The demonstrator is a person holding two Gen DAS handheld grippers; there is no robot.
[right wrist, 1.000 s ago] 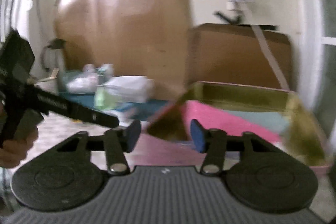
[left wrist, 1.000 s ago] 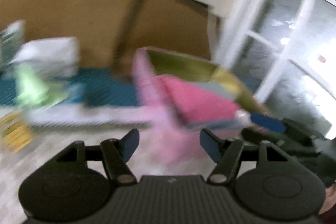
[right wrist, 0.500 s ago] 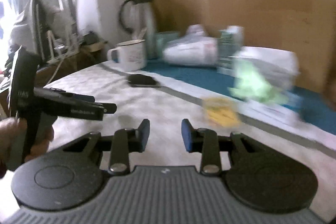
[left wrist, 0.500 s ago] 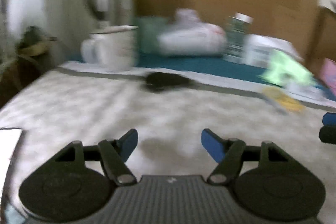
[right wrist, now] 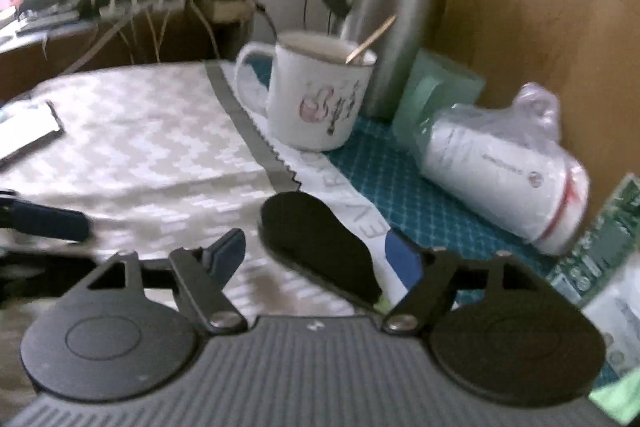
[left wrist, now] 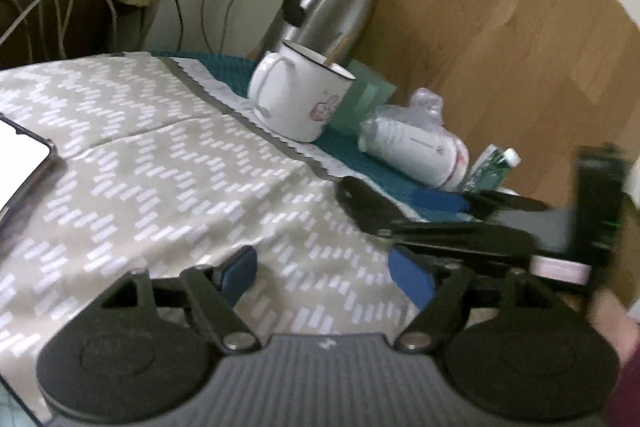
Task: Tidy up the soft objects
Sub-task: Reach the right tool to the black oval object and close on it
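A beige cloth with a white dash pattern [left wrist: 168, 187] covers the table. A flat black oval thing [right wrist: 320, 247] lies on the cloth's far hem, also in the left wrist view [left wrist: 360, 203]. My right gripper [right wrist: 316, 259] hovers just over it, jaws opening wide. The oval shows between the blue pads, which do not press on it. My left gripper [left wrist: 326, 279] is low over the cloth, jaws opening, with nothing between them. The right gripper [left wrist: 432, 217] reaches in from the right, a hand behind it. The left gripper's finger [right wrist: 48, 223] shows at the left edge.
A white mug [right wrist: 316, 99] with a spoon, a steel jug [right wrist: 400, 11], a pale green box [right wrist: 436, 95] and a plastic-wrapped white roll [right wrist: 500, 175] stand on a teal mat [right wrist: 384, 171] by a brown board. A phone [left wrist: 20, 163] lies left. Cables hang behind.
Both views have swung left, from the pink-lined box to the mug and jug end of the table. Both grippers' jaws now stand wider; the right narrowed first.
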